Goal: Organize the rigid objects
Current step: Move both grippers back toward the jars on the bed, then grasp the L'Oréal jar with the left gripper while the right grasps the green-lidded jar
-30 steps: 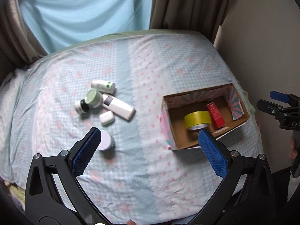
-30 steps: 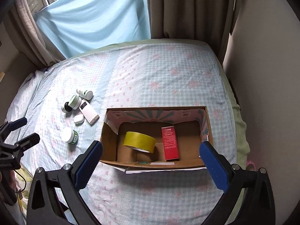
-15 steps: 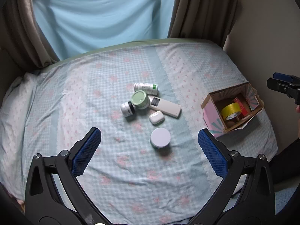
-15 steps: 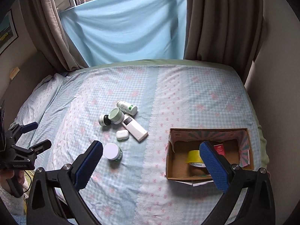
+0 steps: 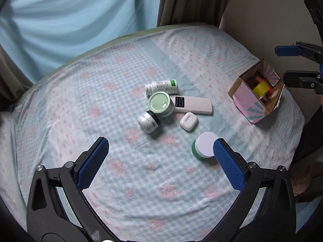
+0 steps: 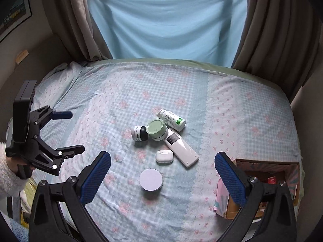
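Note:
Several small items lie together on the bed: a white bottle with a green label (image 5: 162,86) (image 6: 171,119), a pale green jar (image 5: 160,104) (image 6: 157,129), a silver jar with a black lid (image 5: 149,121) (image 6: 139,133), a white remote (image 5: 192,104) (image 6: 181,149), a white earbud case (image 5: 188,120) (image 6: 164,156) and a white-lidded green jar (image 5: 204,148) (image 6: 151,179). A cardboard box (image 5: 256,96) (image 6: 260,185) holds a yellow tape roll (image 5: 260,89) and a red box (image 6: 271,180). My left gripper (image 5: 161,164) is open and empty above the bed. My right gripper (image 6: 161,178) is open and empty over the white-lidded jar.
The bed (image 5: 101,100) has a blue checked cover with pink flowers. A light blue sheet (image 6: 167,20) and brown curtains (image 6: 278,30) hang behind it. A wall (image 5: 262,10) stands close on the right. The box sits near the bed's right edge.
Both grippers have swung left, away from the box and toward the loose items, and come closer to them. Both stay open and empty.

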The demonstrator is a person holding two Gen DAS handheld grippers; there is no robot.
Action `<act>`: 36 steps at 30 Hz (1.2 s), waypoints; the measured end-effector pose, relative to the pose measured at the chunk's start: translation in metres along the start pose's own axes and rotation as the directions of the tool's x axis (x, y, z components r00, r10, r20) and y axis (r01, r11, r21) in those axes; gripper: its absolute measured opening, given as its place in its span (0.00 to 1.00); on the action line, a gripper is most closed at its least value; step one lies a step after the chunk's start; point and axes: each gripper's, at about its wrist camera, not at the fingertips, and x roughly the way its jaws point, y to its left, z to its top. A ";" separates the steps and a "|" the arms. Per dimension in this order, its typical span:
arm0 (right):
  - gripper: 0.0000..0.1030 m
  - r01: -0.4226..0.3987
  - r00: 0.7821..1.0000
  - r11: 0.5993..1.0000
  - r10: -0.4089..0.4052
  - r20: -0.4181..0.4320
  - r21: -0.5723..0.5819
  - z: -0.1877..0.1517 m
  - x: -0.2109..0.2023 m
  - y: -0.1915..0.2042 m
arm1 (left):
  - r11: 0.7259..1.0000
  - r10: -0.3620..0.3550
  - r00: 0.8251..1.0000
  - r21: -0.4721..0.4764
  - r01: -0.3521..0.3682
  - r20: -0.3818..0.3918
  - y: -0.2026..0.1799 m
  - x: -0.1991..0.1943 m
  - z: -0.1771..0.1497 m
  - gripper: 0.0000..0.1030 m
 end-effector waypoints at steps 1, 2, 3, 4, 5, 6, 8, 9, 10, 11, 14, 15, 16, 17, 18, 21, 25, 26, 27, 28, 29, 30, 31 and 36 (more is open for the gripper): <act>1.00 -0.003 1.000 1.000 0.003 -0.013 -0.024 0.001 0.010 0.003 | 1.000 -0.004 1.000 0.019 0.004 -0.004 0.002 0.010 0.001 1.00; 1.00 -0.007 1.000 0.999 0.006 -0.027 -0.045 0.002 0.019 0.005 | 0.999 -0.003 1.000 0.040 0.003 -0.009 0.004 0.021 0.002 1.00; 1.00 -0.010 0.999 0.998 0.007 -0.040 -0.066 0.003 0.029 0.006 | 0.998 -0.001 1.000 0.058 0.002 -0.015 0.007 0.032 0.003 1.00; 1.00 -0.012 0.999 0.996 0.008 -0.052 -0.085 0.004 0.039 0.007 | 0.997 -0.008 1.000 0.072 0.010 -0.024 0.009 0.043 0.003 1.00; 1.00 -0.012 0.998 0.995 0.006 -0.061 -0.100 0.006 0.049 0.007 | 0.996 -0.014 0.999 0.082 0.016 -0.030 0.012 0.054 0.003 1.00; 1.00 -0.012 0.998 0.994 0.005 -0.069 -0.112 0.007 0.059 0.006 | 0.996 -0.022 0.999 0.091 0.025 -0.033 0.015 0.064 0.004 1.00; 1.00 -0.022 0.996 0.991 0.011 -0.086 -0.129 0.010 0.080 0.003 | 0.993 -0.043 0.998 0.105 0.047 -0.039 0.023 0.085 0.004 1.00; 1.00 -0.025 0.996 0.990 0.012 -0.093 -0.140 0.011 0.091 0.001 | 0.992 -0.051 0.998 0.111 0.056 -0.042 0.026 0.096 0.004 1.00; 1.00 -0.028 0.995 0.988 0.012 -0.101 -0.154 0.012 0.103 -0.001 | 0.991 -0.060 0.997 0.116 0.065 -0.046 0.029 0.106 0.004 1.00; 1.00 -0.030 0.994 0.985 0.011 -0.108 -0.171 0.013 0.115 -0.003 | 0.990 -0.070 0.996 0.120 0.076 -0.051 0.033 0.117 0.003 1.00; 1.00 -0.039 0.992 0.974 0.011 -0.123 -0.225 0.015 0.149 -0.007 | 0.984 -0.109 0.992 0.137 0.118 -0.071 0.041 0.151 0.002 1.00; 1.00 -0.047 0.992 0.969 0.016 -0.129 -0.241 0.016 0.160 -0.007 | 0.981 -0.109 0.991 0.152 0.119 -0.077 0.042 0.162 0.000 1.00; 1.00 -0.055 0.991 0.964 0.021 -0.133 -0.259 0.017 0.172 -0.007 | 0.978 -0.112 0.990 0.168 0.124 -0.083 0.042 0.173 -0.001 1.00; 0.99 -0.062 0.990 0.958 0.023 -0.140 -0.280 0.017 0.183 -0.007 | 0.974 -0.116 0.989 0.183 0.130 -0.089 0.042 0.182 -0.002 1.00; 0.99 -0.067 0.988 0.951 0.022 -0.152 -0.301 0.017 0.195 -0.006 | 0.972 -0.120 0.989 0.193 0.135 -0.091 0.043 0.191 -0.002 1.00; 0.92 -0.098 0.981 0.926 0.029 -0.190 -0.364 0.015 0.226 -0.003 | 0.964 -0.139 0.986 0.215 0.157 -0.097 0.045 0.212 -0.002 0.98; 0.90 -0.134 0.975 0.886 0.039 -0.217 -0.444 0.010 0.256 0.004 | 0.947 -0.169 0.981 0.261 0.187 -0.093 0.044 0.230 -0.002 0.97; 0.90 -0.144 0.974 0.878 0.044 -0.223 -0.456 0.009 0.262 0.005 | 0.942 -0.175 0.980 0.274 0.194 -0.093 0.044 0.234 -0.002 0.94; 0.89 -0.154 0.973 0.872 0.052 -0.226 -0.465 0.008 0.268 0.005 | 0.937 -0.180 0.979 0.288 0.200 -0.095 0.043 0.238 -0.002 0.93; 0.84 -0.165 0.971 0.864 0.058 -0.231 -0.475 0.007 0.273 0.006 | 0.930 -0.188 0.977 0.301 0.210 -0.100 0.042 0.242 -0.002 0.89; 0.80 -0.175 0.969 0.857 0.064 -0.237 -0.484 0.007 0.279 0.006 | 0.925 -0.191 0.976 0.314 0.214 -0.103 0.040 0.246 -0.002 0.87; 0.79 -0.182 0.969 0.849 0.068 -0.239 -0.496 0.007 0.283 0.006 | 0.919 -0.192 0.976 0.329 0.216 -0.104 0.040 0.249 -0.002 0.86; 0.78 -0.185 0.969 0.842 0.070 -0.236 -0.508 0.007 0.288 0.006 | 0.914 -0.195 0.975 0.343 0.219 -0.103 0.038 0.253 -0.002 0.85; 0.75 -0.221 0.964 0.809 0.097 -0.247 -0.545 0.009 0.307 0.008 | 0.895 -0.203 0.973 0.382 0.229 -0.108 0.032 0.264 -0.004 0.74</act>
